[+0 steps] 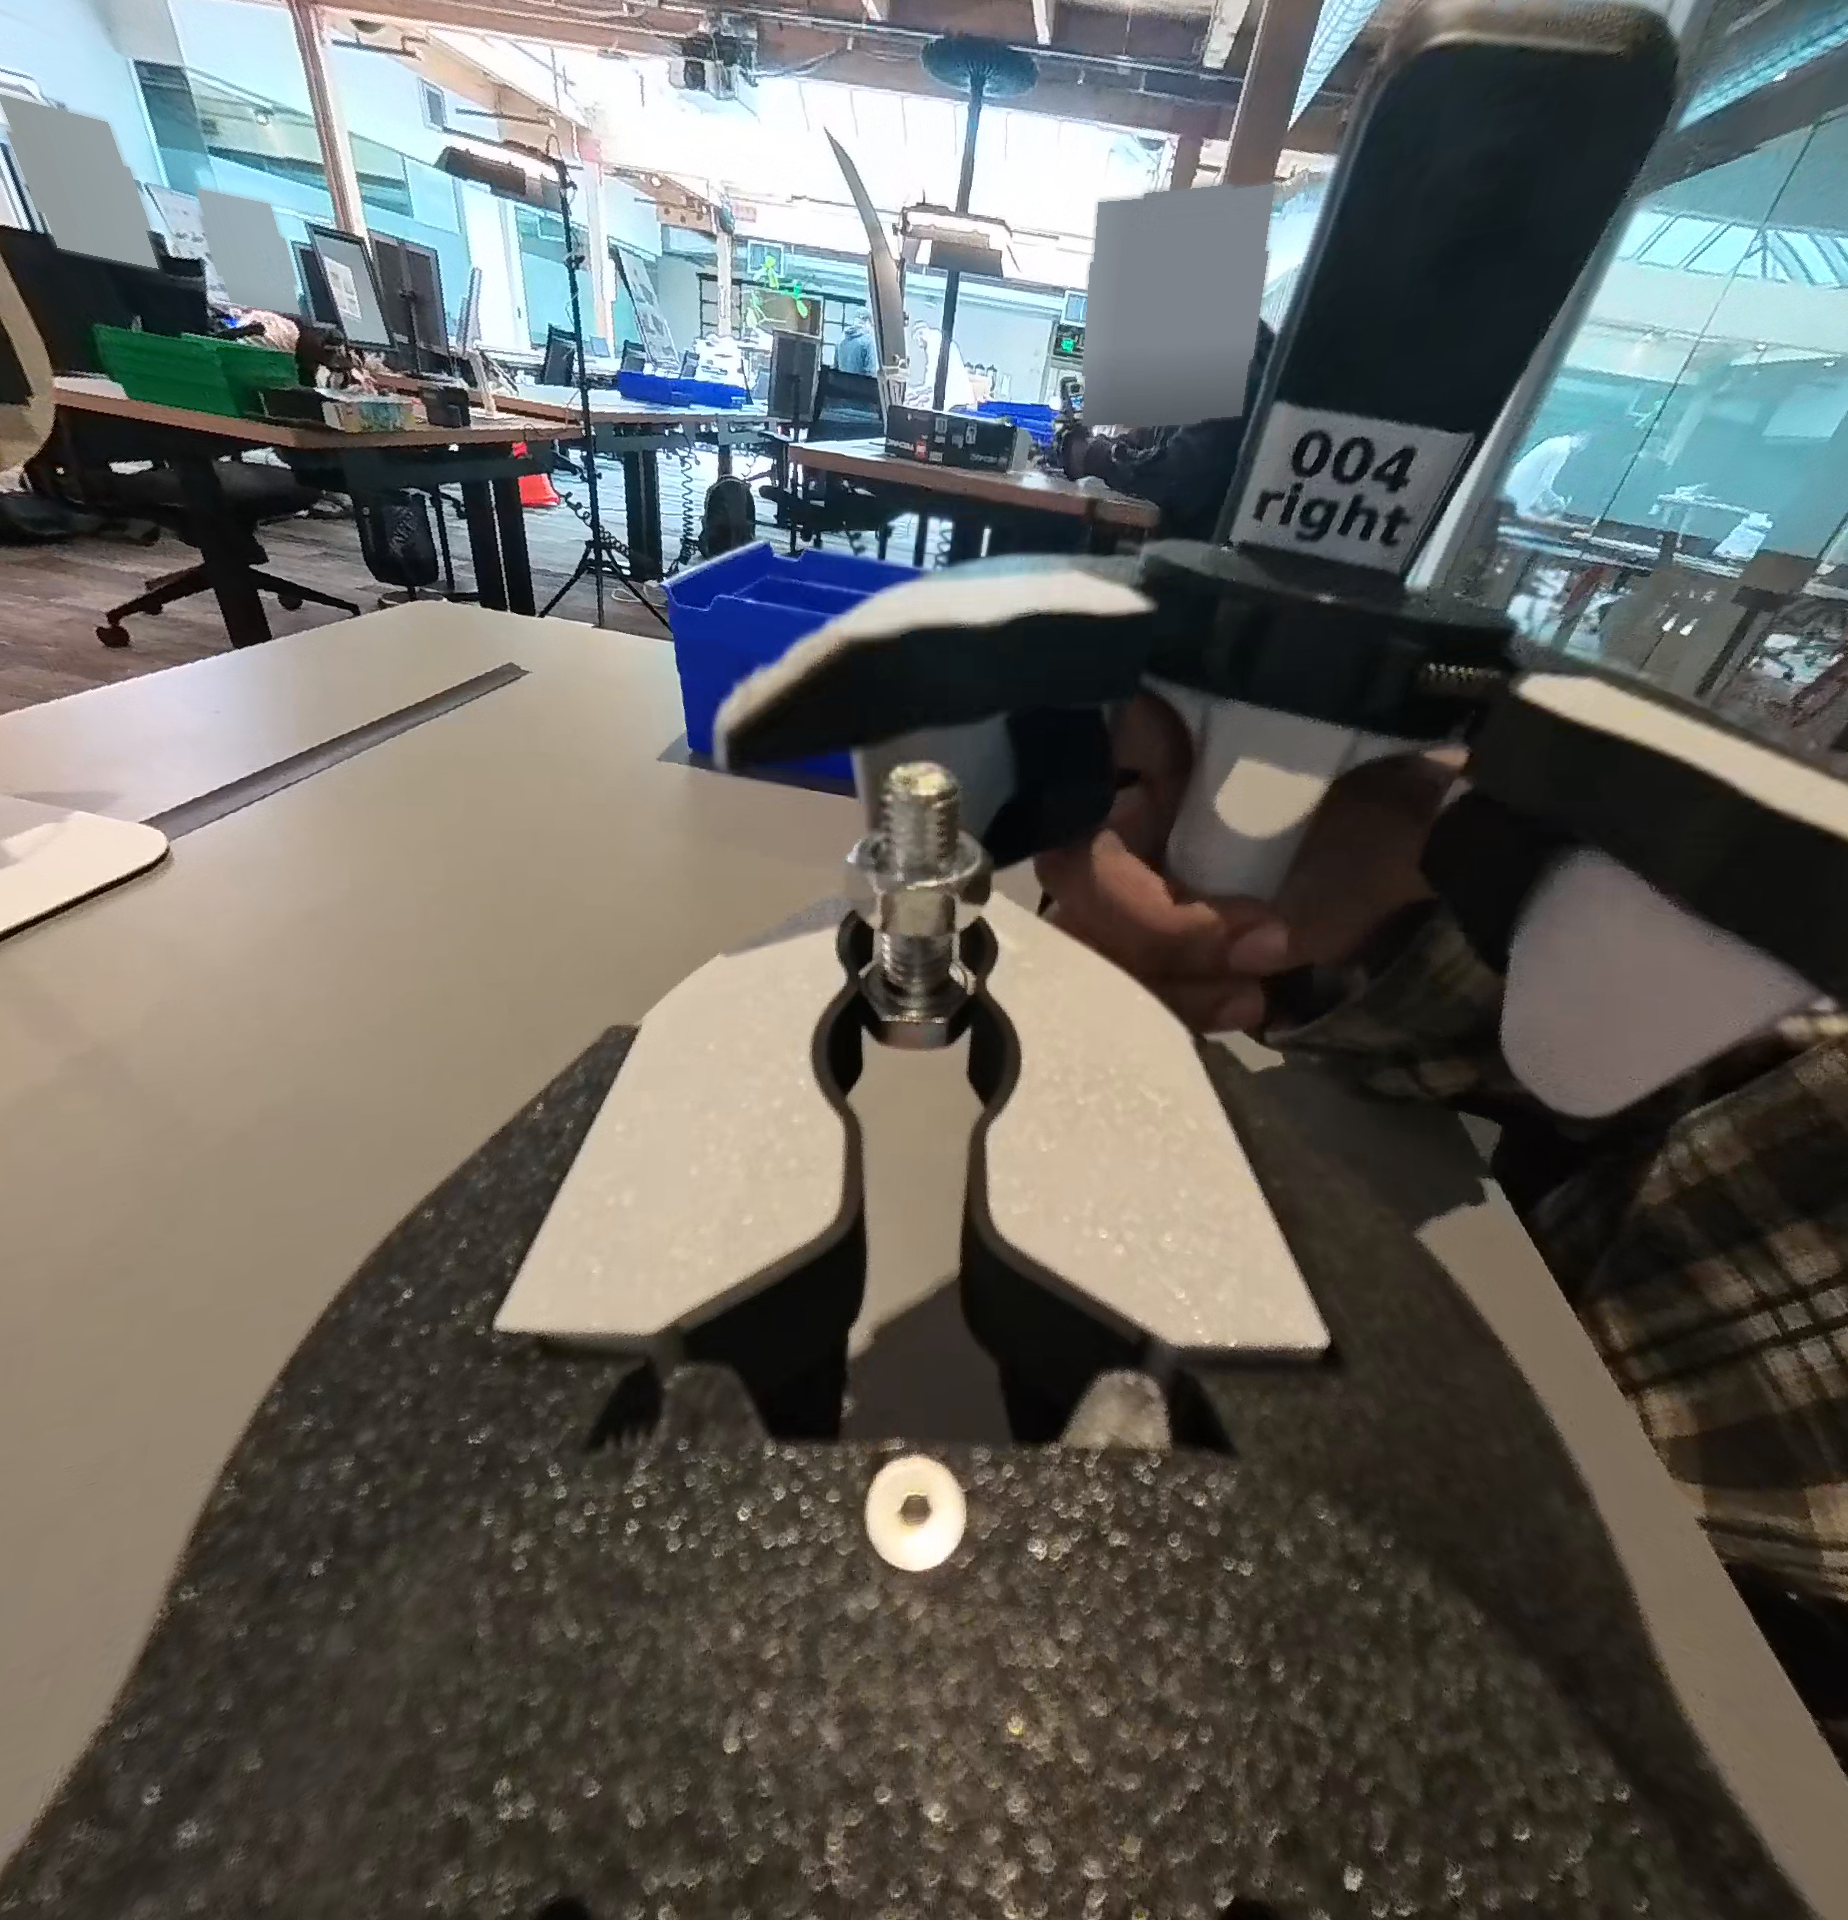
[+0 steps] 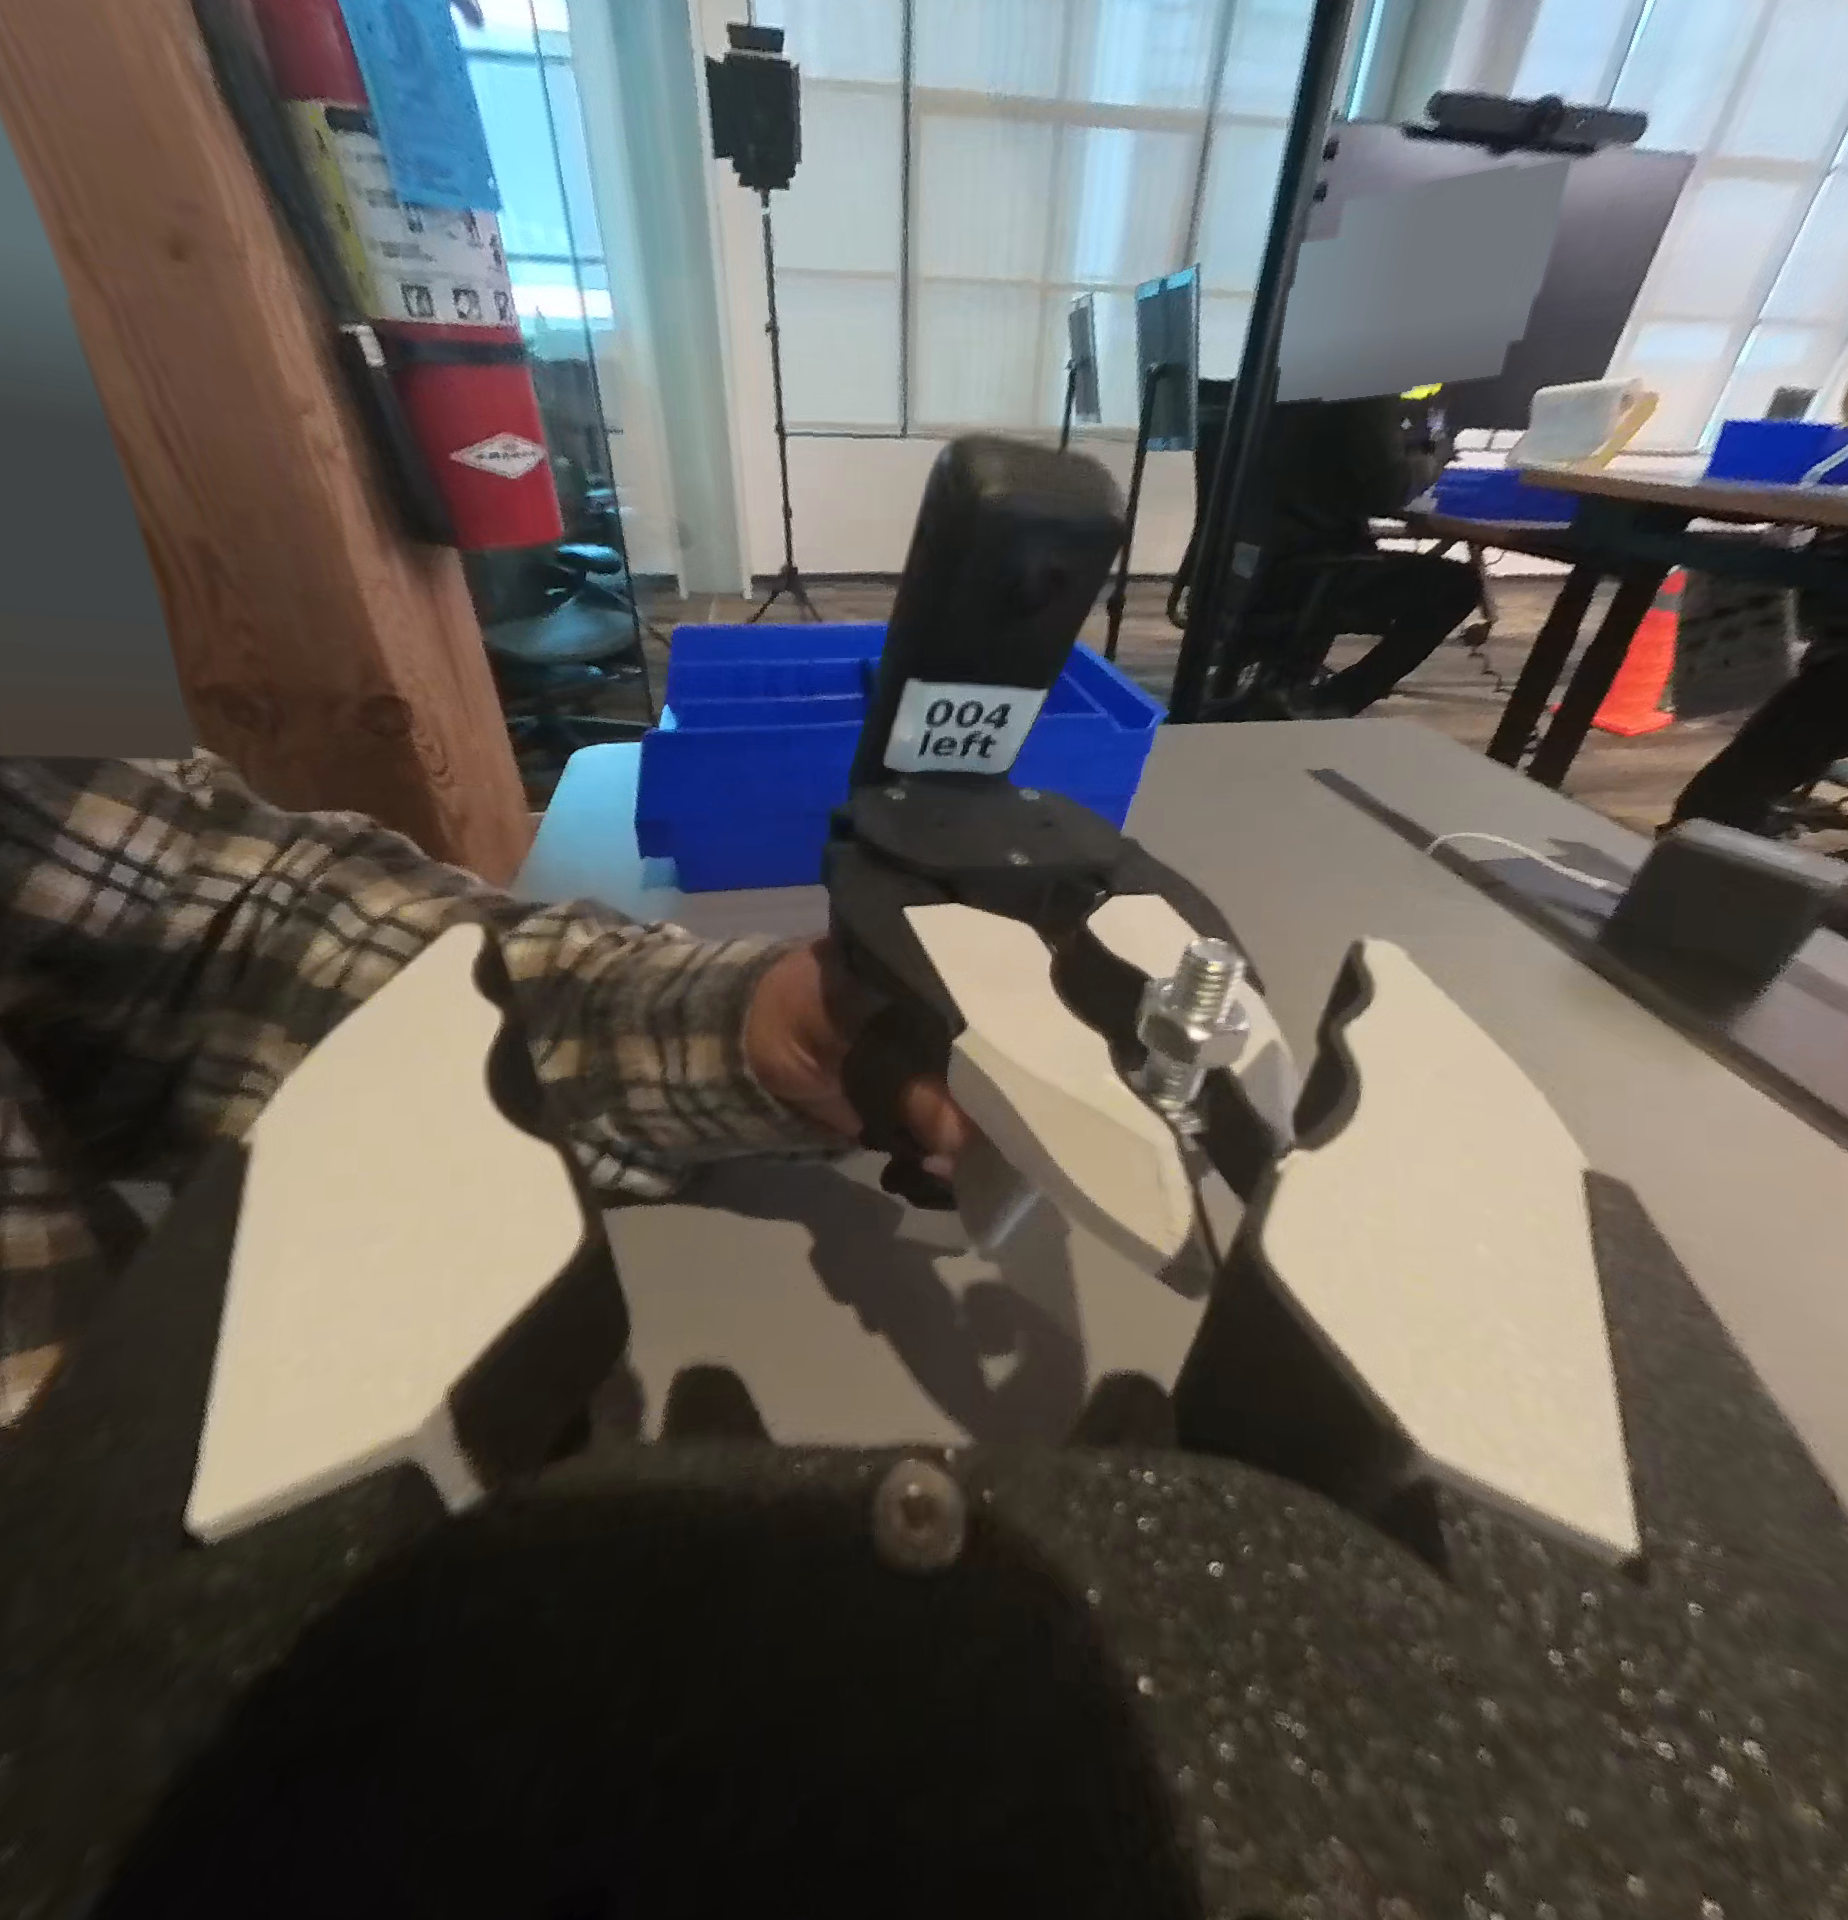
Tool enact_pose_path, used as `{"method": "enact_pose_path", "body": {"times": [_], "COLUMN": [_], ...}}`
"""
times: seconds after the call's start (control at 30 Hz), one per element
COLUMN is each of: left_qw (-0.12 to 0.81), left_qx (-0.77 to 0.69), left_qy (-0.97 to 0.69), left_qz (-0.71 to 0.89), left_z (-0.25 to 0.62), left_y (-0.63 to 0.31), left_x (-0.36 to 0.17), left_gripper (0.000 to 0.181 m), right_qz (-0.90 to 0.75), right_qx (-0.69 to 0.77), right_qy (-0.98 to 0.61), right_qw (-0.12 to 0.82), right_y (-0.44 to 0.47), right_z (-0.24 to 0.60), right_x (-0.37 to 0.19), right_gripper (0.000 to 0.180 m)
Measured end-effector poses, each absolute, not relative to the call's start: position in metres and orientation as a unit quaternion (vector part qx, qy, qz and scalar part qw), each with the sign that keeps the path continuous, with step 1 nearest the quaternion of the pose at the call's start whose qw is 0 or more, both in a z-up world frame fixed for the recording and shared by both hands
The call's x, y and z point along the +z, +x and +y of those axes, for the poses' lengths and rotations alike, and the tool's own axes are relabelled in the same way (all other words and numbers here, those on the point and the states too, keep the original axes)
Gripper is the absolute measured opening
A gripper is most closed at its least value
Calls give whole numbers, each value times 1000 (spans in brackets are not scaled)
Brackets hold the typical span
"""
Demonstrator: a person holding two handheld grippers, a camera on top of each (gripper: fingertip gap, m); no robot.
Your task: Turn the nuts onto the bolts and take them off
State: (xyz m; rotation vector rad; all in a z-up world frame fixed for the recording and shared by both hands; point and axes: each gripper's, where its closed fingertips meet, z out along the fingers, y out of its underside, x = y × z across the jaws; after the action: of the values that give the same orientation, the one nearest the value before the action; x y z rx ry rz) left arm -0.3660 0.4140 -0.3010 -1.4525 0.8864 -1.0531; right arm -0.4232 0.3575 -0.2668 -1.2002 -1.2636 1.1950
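A silver bolt stands upright with its hex head pinched between my left gripper's fingers. A hex nut sits about halfway up the thread. My right gripper is open and empty. One of its fingers hovers just above the bolt tip without touching it. In the right wrist view the bolt and nut show just inside my right gripper's right finger. The left gripper holds the bolt from beyond.
A grey table lies below. A blue bin stands at its far edge, also in the right wrist view. A black box sits on the table. Hands in plaid sleeves hold both grippers.
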Motion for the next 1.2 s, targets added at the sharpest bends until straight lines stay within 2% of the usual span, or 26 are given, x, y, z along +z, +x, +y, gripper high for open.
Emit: {"method": "enact_pose_path", "body": {"times": [0.07, 0.13, 0.27, 0.47, 0.53, 0.63, 0.87, 1.03, 1.1, 1.2], "left_qw": [542, 543, 540, 541, 542, 540, 537, 538, 537, 536], "left_qx": [-441, -439, -442, -435, -432, -424, -421, -417, -418, -418], "left_qy": [-612, -614, -615, -615, -614, -616, -615, -615, -613, -611], "left_qz": [371, 368, 367, 375, 378, 386, 394, 398, 401, 405], "left_z": [415, 416, 416, 415, 414, 414, 412, 411, 409, 408], "left_y": [-367, -369, -369, -367, -367, -365, -363, -361, -360, -359], "left_x": [-301, -301, -301, -302, -302, -304, -306, -306, -305, -305], "left_gripper": [15, 15, 15, 15, 15, 15, 15, 15, 15, 15], "right_qz": [-533, -539, -531, -531, -532, -519, -504, -510, -515, -512], "right_qx": [502, 484, 470, 480, 492, 509, 519, 501, 500, 501], "right_qy": [-488, -493, -494, -485, -486, -496, -508, -525, -521, -524], "right_qw": [475, 483, 503, 502, 488, 475, 467, 462, 461, 460], "right_y": [-425, -420, -404, -409, -410, -408, -406, -409, -408, -406], "right_z": [346, 340, 341, 366, 371, 381, 393, 399, 398, 397], "right_x": [-271, -274, -269, -249, -250, -254, -260, -270, -271, -270], "right_gripper": [136, 141, 136, 107, 81, 56, 33, 28, 10, 9]}}
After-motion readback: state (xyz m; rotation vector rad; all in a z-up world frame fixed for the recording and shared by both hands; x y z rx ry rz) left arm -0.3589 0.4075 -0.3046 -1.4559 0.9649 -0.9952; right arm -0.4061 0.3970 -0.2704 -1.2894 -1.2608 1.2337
